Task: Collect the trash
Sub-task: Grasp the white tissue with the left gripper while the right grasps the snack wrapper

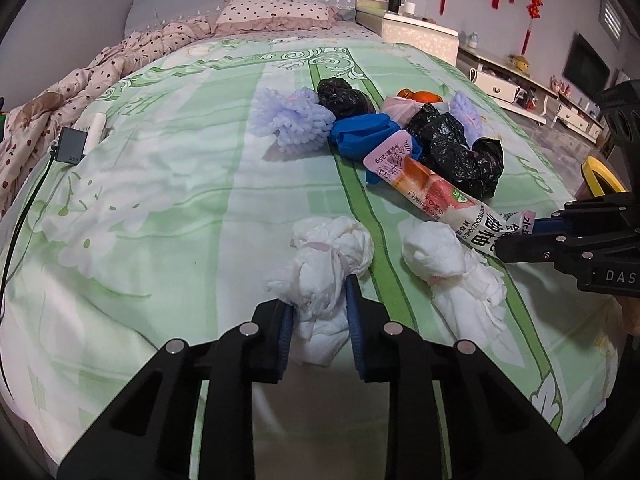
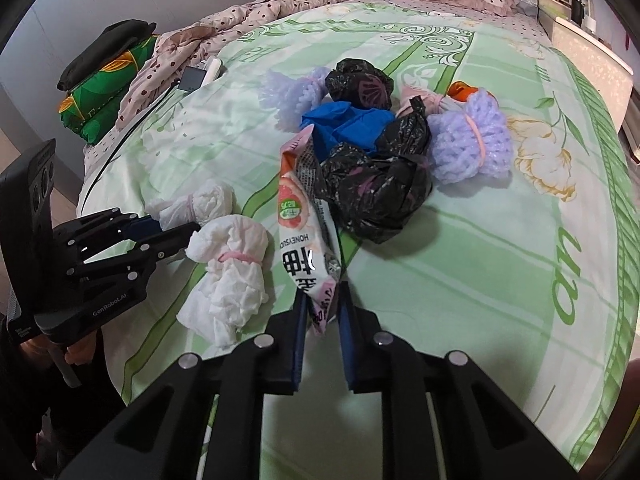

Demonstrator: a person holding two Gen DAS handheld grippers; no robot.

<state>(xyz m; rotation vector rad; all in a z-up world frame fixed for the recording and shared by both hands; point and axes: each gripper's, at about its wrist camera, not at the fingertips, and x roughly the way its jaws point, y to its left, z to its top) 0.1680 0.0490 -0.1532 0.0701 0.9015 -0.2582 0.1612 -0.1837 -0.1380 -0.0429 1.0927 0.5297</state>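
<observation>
— Pinching anything, that left gripper (image 1: 318,312)?

— Yes. Its 2 blue pads press on the near end of a crumpled white tissue bundle (image 1: 326,264), tied at the waist with a pink band. The bundle lies on the green floral bedsheet (image 1: 180,200), its far end puffing out beyond the fingertips.

— And the right gripper (image 2: 322,316)?

— Pressed onto the near tip of a long snack wrapper (image 2: 306,216): glossy plastic, pink and white, with a grapefruit picture and bold black characters. The wrapper stretches away from the pads toward the far pile, its far end resting against the blue material.

— What sits between the 2 tools?

— A 2nd tissue bundle (image 2: 230,268), the same soft wrinkled paper with a pink band, lying just left of the wrapper in the right wrist view and touching neither pair of pads.

— Describe the far pile.

— A crinkly black plastic bag (image 2: 372,196), shiny and knotted, lies just right of the wrapper. Behind it sit a folded blue piece (image 2: 344,124), possibly a glove or a bag, and a smaller black bag (image 2: 360,84). 2 lavender foam nets with a bumpy mesh texture flank them: 1 at far left (image 2: 288,92), 1 at right (image 2: 472,136) cinched by a pink band. A pale pink tied bundle (image 2: 420,100) with something orange beside it lies farthest back.
</observation>
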